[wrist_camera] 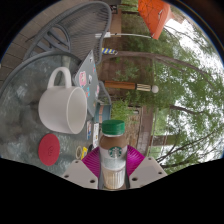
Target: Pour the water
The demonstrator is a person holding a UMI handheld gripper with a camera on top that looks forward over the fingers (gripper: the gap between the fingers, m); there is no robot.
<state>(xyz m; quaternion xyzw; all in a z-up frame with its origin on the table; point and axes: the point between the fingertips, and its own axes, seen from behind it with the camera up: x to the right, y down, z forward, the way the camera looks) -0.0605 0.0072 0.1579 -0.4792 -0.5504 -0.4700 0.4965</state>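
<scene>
Both tool (113,172) fingers clamp the bottle (113,152) — white mug (62,106) well beyond

A dark metal mesh chair (70,32) stands tilted beyond the glass tabletop (22,100), with a wooden railing (128,45) running past it. Green trees (190,90) fill the background, and an orange canopy (156,15) hangs above them. A small red disc (49,148) lies on the tabletop.
</scene>
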